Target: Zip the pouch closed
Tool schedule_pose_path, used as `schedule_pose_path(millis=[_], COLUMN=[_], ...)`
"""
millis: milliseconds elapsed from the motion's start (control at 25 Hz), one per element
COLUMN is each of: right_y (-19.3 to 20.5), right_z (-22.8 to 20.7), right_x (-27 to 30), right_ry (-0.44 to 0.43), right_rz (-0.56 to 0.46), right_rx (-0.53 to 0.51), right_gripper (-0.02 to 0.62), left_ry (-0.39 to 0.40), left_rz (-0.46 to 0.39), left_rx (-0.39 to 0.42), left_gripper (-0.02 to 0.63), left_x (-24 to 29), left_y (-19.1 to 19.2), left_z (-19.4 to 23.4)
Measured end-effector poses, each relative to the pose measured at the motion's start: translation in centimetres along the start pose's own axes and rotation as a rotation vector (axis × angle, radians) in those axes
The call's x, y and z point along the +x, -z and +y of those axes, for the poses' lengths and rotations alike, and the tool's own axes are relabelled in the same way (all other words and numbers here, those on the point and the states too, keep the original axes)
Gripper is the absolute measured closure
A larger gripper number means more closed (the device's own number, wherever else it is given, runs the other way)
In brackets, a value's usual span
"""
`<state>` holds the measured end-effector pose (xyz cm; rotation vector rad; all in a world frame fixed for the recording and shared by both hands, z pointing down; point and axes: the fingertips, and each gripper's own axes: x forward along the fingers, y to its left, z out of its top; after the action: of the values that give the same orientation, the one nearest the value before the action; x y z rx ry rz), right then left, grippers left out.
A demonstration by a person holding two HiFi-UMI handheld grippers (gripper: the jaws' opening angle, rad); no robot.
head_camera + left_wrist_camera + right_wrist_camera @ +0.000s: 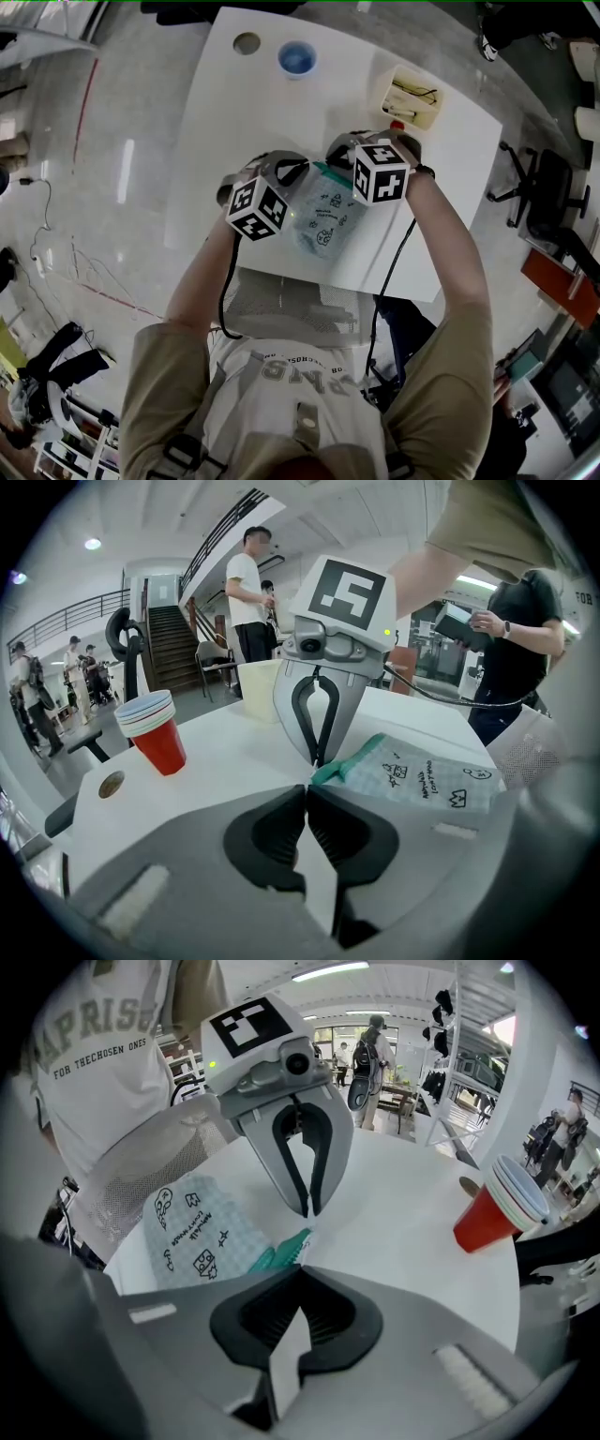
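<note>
The pouch point(323, 220), a pale checked one with little black doodles on it, lies on the white desk point(328, 94) close to the edge where the person stands, between the two marker cubes. Its teal zipper strip point(281, 1252) runs along the far edge. One end of the strip lifts off the desk to the spot where both grippers meet.

The left gripper point(307, 794) has its fingers pinched together, and the end of the teal strip on the pouch starts right at their tips. The right gripper point(300, 1274) faces it almost tip to tip. Its fingers are pressed fully together on a small pale tab point(314, 764) at the end of the strip, which looks like the zipper pull. The rest of the pouch lies flat, trailing off toward the person's right.

Further back on the desk is a stack of paper cups point(155, 731), red at the bottom with blue rims above. Near it a small brown disc point(247, 42) sits in the desktop. A cream open-topped box point(411, 98) with a few small things inside is off toward the right corner.

Around the room, a person in a white T-shirt point(248, 592) stands by a staircase point(173, 644). Another person in a dark top point(525, 639) stands just past the desk holding something in both hands.
</note>
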<state>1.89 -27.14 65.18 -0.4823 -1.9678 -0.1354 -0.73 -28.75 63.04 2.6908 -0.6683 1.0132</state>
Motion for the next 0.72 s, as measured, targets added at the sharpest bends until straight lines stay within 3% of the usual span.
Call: schedule_pose_path(millis=[720], right_y=[2.0], right_z=[1.8], right_x=[-0.1], right_ry=[-0.007], right_rz=[0.04], right_rx=[0.039], right_gripper=[0.597], left_ry=[0.008], left_rz=[0.01], left_rx=[-0.007], left_gripper=[0.584], left_x=[0.1], left_y=[0.8], left_z=[-0.4])
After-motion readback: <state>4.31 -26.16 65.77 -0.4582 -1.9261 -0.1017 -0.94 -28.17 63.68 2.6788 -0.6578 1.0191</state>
